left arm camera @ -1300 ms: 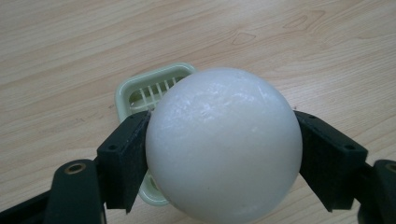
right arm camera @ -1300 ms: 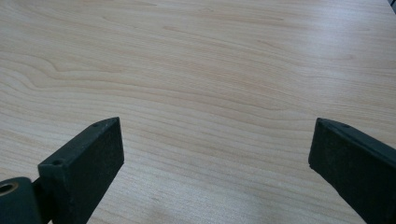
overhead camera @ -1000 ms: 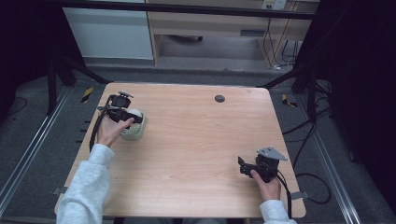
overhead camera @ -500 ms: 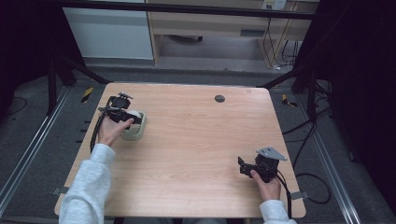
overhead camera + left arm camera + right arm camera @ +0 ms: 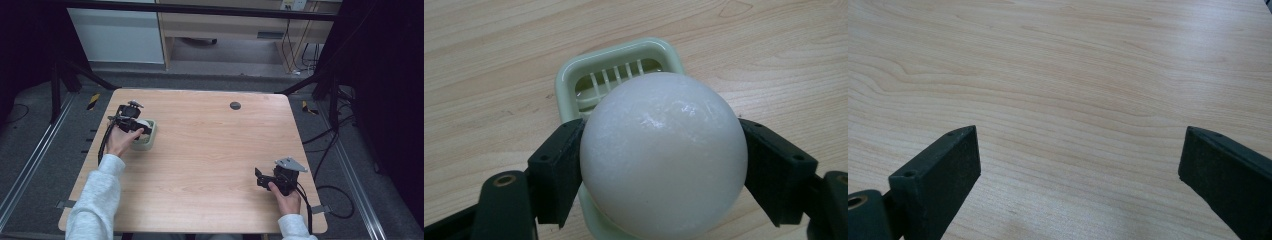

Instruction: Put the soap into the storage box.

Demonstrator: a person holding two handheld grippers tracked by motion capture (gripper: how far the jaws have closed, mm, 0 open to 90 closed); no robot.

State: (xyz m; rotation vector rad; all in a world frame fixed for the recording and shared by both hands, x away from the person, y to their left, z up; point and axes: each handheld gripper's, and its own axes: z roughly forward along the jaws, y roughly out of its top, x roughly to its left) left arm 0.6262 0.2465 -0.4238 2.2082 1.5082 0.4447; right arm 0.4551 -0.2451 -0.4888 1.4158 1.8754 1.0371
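Note:
A white egg [image 5: 663,155] is clamped between the two black jaws of my left gripper [image 5: 661,167], which is shut on it. The egg hangs just over a pale green egg slicer [image 5: 621,70] with thin slats in its tray. From above, the left gripper [image 5: 136,125] sits at the table's left side over the egg slicer [image 5: 148,137]. My right gripper [image 5: 259,177] rests near the front right corner of the table, pointing left. Its jaws stand wide apart around bare wood, seen in the right gripper view [image 5: 1078,170].
The wooden table [image 5: 210,150] has a small dark round cap [image 5: 235,105] near its back edge. Cables trail off both grippers. Cabinets and a dark frame stand behind the table, and metal rails run along the floor at both sides.

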